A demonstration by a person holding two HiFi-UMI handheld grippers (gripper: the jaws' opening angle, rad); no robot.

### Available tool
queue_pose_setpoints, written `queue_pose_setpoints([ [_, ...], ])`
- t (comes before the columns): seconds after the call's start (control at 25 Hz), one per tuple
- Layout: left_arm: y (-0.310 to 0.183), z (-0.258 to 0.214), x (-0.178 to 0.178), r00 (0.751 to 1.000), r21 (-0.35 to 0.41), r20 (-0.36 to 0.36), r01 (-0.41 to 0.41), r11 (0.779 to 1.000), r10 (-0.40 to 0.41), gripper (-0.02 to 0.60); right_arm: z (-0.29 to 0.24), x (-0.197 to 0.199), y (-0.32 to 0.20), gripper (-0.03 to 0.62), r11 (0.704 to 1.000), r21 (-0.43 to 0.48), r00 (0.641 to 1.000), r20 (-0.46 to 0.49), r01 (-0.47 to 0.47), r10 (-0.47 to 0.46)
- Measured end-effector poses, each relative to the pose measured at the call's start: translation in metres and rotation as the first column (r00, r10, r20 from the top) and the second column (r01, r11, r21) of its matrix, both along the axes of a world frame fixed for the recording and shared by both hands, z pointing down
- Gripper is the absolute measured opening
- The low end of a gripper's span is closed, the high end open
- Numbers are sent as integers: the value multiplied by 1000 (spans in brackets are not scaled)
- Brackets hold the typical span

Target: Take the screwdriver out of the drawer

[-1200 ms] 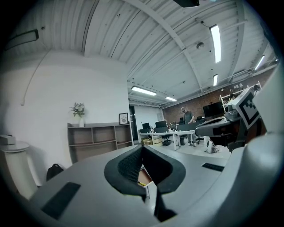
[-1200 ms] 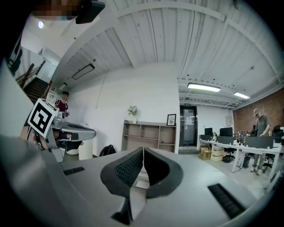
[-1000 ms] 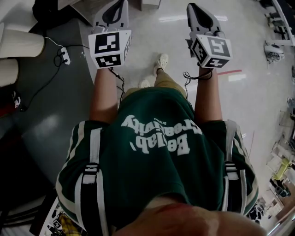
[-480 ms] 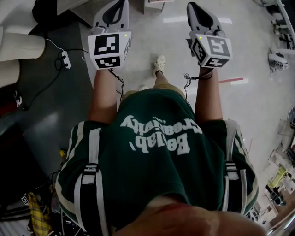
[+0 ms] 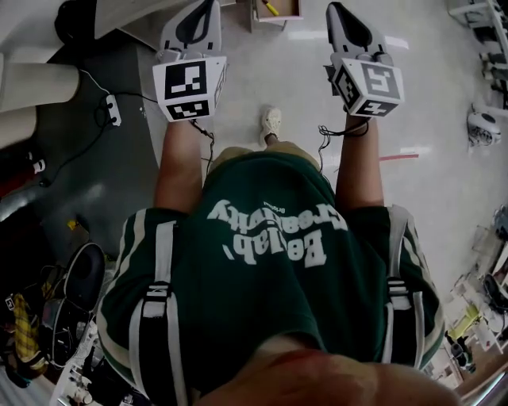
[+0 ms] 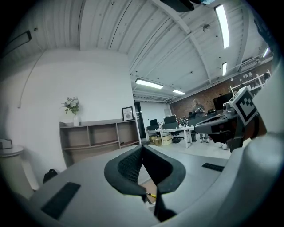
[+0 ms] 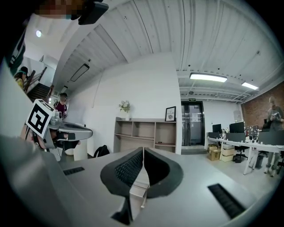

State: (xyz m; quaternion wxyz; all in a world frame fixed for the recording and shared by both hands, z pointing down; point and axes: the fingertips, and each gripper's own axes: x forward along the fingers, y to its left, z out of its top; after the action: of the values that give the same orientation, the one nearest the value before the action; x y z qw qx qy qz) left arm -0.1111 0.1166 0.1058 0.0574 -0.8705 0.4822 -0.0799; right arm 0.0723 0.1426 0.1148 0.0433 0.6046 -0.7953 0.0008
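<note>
An open wooden drawer shows at the top edge of the head view, with a yellow-handled screwdriver lying in it. Both grippers are held out level ahead of me, short of the drawer. My left gripper is to the drawer's left, its jaws shut with nothing between them. My right gripper is to its right, also shut and empty. In the left gripper view, under the shut left gripper, a bit of the brown drawer and a yellow tip of the screwdriver show. The right gripper faces a white drawer front.
A pale polished floor lies ahead, with my shoe on it. A dark mat with a cable and power strip lies at the left. Wooden shelves line the far wall. Desks and people stand at the far right.
The floor has slid down the head view as I walk forward. The open drawer with the yellow tool has come into view at the top. Both grippers stay shut.
</note>
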Motion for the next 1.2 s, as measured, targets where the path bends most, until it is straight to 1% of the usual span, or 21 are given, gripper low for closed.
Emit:
queue_pose_setpoints([
  [0.08,-16,-2,11,1000,12,-4,12,1000,-12,18,0,12,-18,35,1000,-2,1000,9,6,-6],
  [0.28,-50,6,33,1000,9,6,23,1000,-23,17,10,30,-55,35,1000,-4,999,22,26,-25],
  [0.64,-91,15,67,1000,11,8,0,1000,0,18,18,51,-96,35,999,-5,999,28,38,-38],
  [0.96,-126,27,77,1000,10,-9,1,1000,-1,18,36,60,-131,35,999,-25,999,34,40,-39],
  [1.08,-136,35,77,1000,12,-7,-4,1000,4,18,44,57,-143,35,998,-34,998,41,45,-43],
  [1.2,-151,47,71,1000,-2,1,-14,1000,14,18,52,50,-159,37,998,-37,998,50,47,-45],
])
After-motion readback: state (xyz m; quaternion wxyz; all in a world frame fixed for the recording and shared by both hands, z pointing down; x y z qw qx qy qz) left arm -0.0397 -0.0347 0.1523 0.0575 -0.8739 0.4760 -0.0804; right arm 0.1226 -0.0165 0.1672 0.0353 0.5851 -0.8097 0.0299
